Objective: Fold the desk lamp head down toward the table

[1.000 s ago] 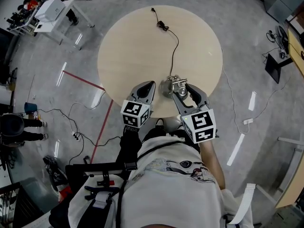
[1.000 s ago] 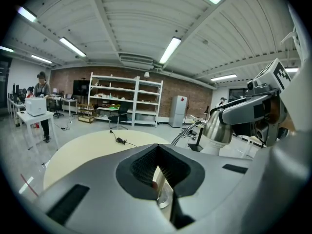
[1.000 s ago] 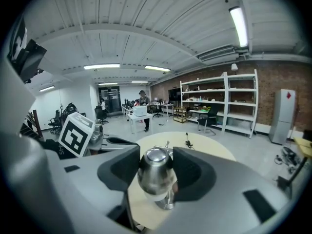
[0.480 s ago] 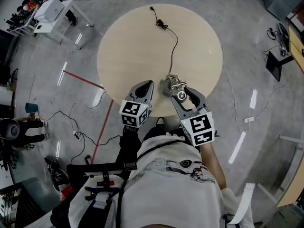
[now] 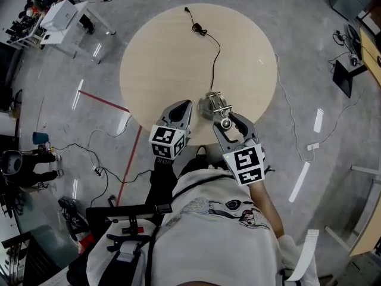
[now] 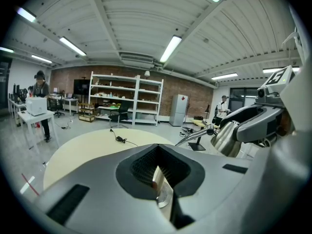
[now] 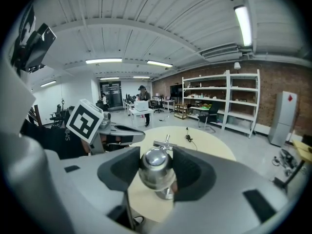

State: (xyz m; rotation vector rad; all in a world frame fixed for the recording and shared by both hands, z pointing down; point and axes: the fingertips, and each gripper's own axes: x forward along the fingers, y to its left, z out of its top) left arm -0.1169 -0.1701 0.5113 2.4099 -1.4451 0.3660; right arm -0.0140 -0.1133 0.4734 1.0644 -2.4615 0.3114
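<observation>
A small silver desk lamp stands near the front edge of the round beige table [image 5: 161, 52]. Its base [image 5: 206, 108] rests on the tabletop and its jointed arm [image 5: 218, 103] leans toward me. My right gripper [image 5: 226, 123] is shut on the rounded lamp head [image 7: 156, 172], with a pad pressed on each side. The left gripper view shows the lamp head [image 6: 228, 138] and the thin arm [image 6: 199, 135] at the right. My left gripper [image 5: 184, 106] hovers just left of the base, shut, holding nothing. The lamp's black cord [image 5: 215, 58] runs to the far edge.
The plug end [image 5: 200, 30] of the cord lies coiled at the table's far side. A red tape line [image 5: 104, 100] crosses the floor on the left. A white side table [image 5: 59, 15] stands far left. Cables trail over the floor. Shelving [image 7: 219, 101] lines the far wall.
My right gripper has drawn back toward me with the lamp head in it, and the lamp arm has tilted along. The left gripper has stayed almost where it was.
</observation>
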